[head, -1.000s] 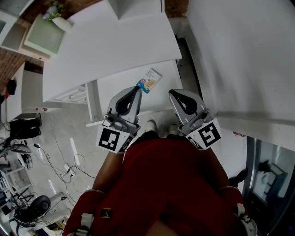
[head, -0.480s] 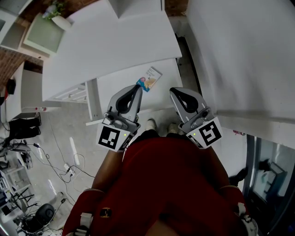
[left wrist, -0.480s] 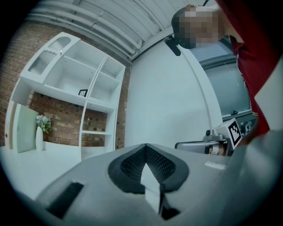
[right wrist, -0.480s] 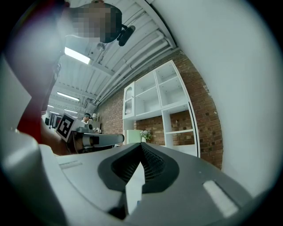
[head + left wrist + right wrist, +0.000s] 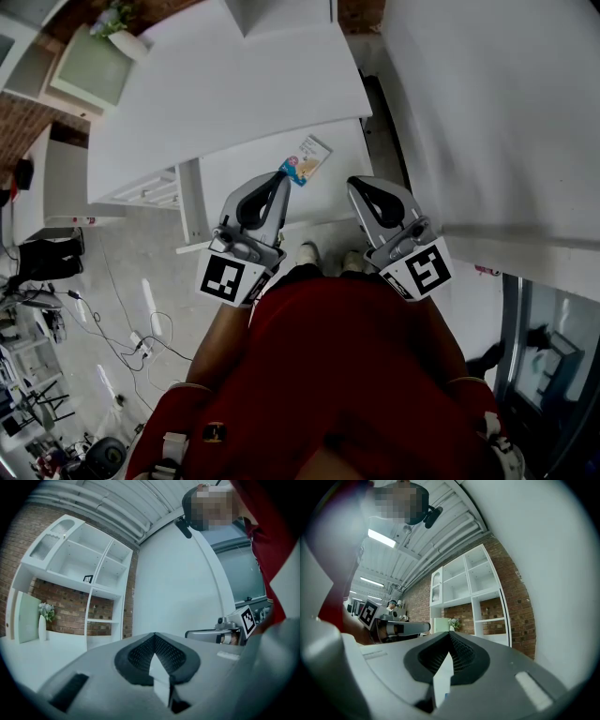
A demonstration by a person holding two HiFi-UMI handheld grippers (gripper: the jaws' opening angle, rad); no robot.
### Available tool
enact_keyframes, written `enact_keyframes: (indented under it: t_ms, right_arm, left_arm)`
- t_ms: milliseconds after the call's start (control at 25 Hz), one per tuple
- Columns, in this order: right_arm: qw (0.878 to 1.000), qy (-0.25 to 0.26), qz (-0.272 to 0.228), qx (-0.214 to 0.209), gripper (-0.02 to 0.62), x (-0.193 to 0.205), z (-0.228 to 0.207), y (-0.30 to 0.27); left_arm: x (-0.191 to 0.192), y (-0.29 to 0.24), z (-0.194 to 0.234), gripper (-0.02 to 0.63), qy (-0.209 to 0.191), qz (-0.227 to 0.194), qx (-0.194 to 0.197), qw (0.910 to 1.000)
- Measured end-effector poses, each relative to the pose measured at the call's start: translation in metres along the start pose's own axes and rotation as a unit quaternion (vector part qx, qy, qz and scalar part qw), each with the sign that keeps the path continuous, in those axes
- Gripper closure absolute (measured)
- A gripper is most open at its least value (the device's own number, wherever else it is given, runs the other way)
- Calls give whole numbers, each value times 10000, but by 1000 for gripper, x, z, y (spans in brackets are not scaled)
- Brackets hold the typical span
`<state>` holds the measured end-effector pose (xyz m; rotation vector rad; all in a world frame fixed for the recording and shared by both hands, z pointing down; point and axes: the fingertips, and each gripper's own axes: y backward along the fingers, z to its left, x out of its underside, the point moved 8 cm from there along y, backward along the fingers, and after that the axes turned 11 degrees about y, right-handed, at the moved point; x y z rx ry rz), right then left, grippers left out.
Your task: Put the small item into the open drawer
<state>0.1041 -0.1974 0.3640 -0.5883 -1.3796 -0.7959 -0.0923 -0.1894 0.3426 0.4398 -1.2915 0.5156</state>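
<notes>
A small colourful packet [image 5: 306,159] lies flat on a white panel [image 5: 253,178] that juts out from under the white desk top [image 5: 216,84]; it looks like the open drawer. In the head view my left gripper [image 5: 279,178] is shut and empty, its tip just below and left of the packet. My right gripper [image 5: 354,185] is also shut and empty, to the packet's lower right. Both are held close to the person's red top. In the left gripper view the left gripper [image 5: 154,637] points up at the room, jaws together. The right gripper [image 5: 450,637] looks the same in its own view.
A white wall [image 5: 487,112] rises on the right. White drawer fronts [image 5: 150,192] sit under the desk's left end. A vase with a plant [image 5: 117,28] stands at the desk's far corner. Cables [image 5: 131,337] lie on the floor at left. White shelving [image 5: 79,573] backs onto a brick wall.
Both grippers have drifted very slightly to the right. Their jaws stay together and the packet has not moved.
</notes>
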Motion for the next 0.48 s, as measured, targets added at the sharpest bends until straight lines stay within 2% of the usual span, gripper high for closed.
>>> enact_keyframes:
  t_ms: [480]
  right_arm:
    - [9999,-14,34,97,584,2,-3,5]
  left_arm:
    - [2,-5,-2,601,15,29,83,10000]
